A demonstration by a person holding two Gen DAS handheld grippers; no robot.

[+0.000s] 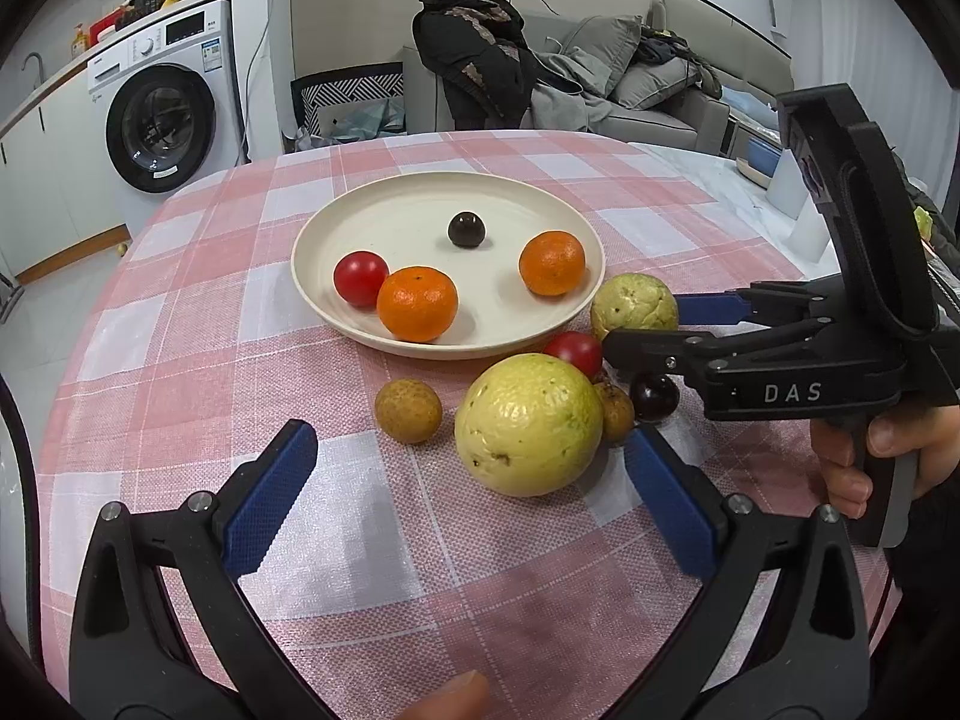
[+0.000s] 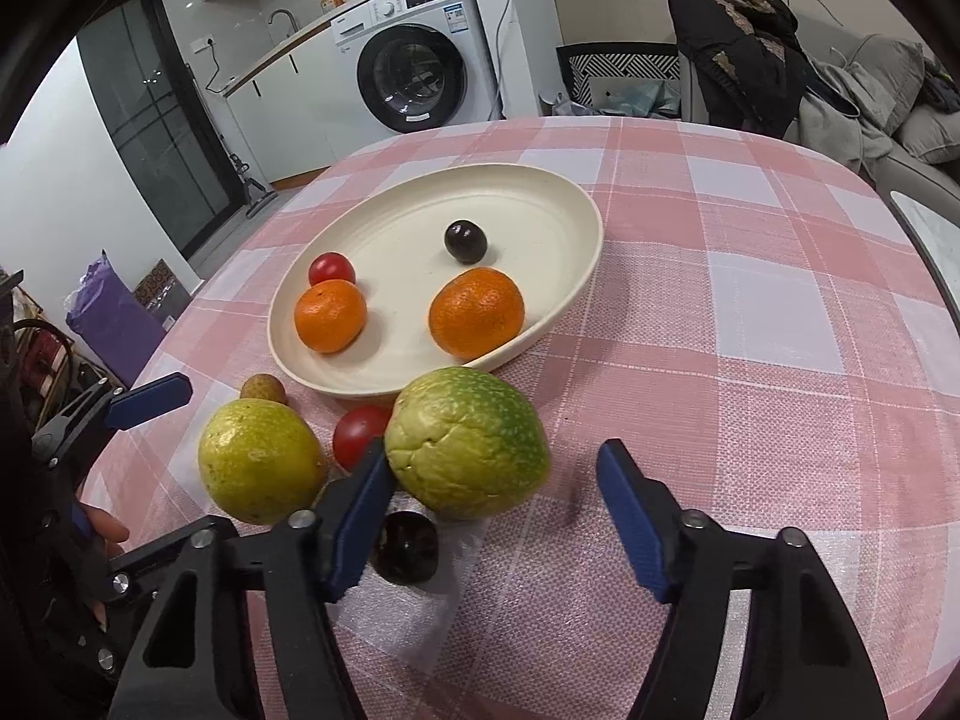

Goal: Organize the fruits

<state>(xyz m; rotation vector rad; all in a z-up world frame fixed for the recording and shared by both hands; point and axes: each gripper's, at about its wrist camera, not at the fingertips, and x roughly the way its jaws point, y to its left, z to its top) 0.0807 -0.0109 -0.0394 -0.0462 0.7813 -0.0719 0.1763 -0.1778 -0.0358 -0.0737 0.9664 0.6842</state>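
Notably wrinkled yellow-green fruit (image 2: pixel 467 444), green-speckled top; between right gripper (image 2: pixel 498 480) jaws.

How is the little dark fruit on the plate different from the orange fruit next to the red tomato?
The dark fruit is much smaller than the orange fruit. It is shiny and nearly black; the other is bright orange with dimpled skin. It sits alone; the orange one touches the tomato. Both are round and lie on the plate.

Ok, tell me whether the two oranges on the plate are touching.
Apart: right wrist view shows bare plate between left orange and right orange.
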